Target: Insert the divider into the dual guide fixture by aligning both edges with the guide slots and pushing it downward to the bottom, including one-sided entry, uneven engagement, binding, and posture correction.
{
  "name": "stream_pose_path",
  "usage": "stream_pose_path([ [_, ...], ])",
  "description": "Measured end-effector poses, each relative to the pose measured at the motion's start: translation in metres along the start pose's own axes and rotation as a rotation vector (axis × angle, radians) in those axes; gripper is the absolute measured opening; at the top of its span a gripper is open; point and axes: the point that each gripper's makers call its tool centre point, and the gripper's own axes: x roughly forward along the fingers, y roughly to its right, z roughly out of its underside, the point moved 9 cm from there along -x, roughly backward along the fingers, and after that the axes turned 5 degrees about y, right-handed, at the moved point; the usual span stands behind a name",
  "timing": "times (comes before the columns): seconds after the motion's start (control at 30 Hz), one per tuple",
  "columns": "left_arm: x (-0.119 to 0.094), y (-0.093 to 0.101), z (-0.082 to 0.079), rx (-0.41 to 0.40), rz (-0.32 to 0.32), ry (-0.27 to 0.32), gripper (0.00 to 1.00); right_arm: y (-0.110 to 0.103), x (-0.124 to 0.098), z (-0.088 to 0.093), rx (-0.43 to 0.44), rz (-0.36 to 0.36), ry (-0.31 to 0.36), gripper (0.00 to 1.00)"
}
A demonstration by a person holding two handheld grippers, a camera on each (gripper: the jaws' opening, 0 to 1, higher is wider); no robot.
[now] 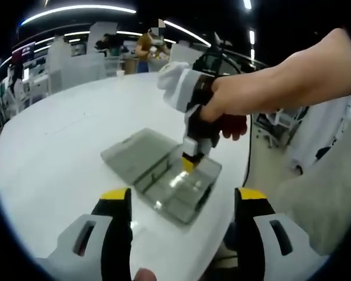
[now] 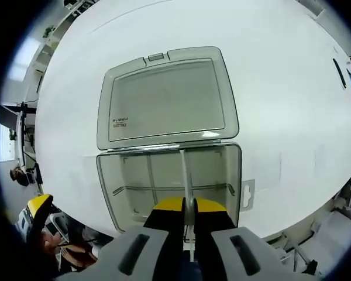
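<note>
On the bench (image 2: 292,76) lies an opened compartment box (image 2: 169,178), its lid (image 2: 167,96) flat on the far side in the right gripper view, with the divider (image 2: 187,175) upright in the near tray's middle, the right gripper (image 2: 189,206) above it and the left gripper (image 1: 181,202) before the box.

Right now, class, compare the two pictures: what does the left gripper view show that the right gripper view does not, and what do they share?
Left gripper view alone: the left gripper with its jaws wide apart and empty, a person's hand holding the right gripper from above, and a room with shelving behind the table.

Right gripper view alone: the case's open lid seen flat, with a small label, and the thin divider pinched between the right gripper's jaws, standing in the tray.

Shared: the clear compartment case lying open on the white table.
</note>
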Motion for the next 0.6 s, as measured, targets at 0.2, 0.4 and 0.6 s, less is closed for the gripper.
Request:
stream_pose_path([
  [0.2, -0.0003, -0.0003, 0.0001, -0.002, 0.000, 0.001, 0.69, 0.0012, -0.0002, 0.0011, -0.019, 0.012, 0.002, 0.00],
  [0.4, 0.0006, -0.0004, 0.0010, -0.002, 0.002, -0.002, 0.69, 0.0015, 0.0026, 0.0021, -0.026, 0.010, 0.009, 0.00],
  [0.6, 0.0013, -0.0007, 0.0009, -0.001, 0.003, -0.004, 0.69, 0.0016, 0.0035, 0.0040, -0.034, 0.010, 0.017, 0.00],
])
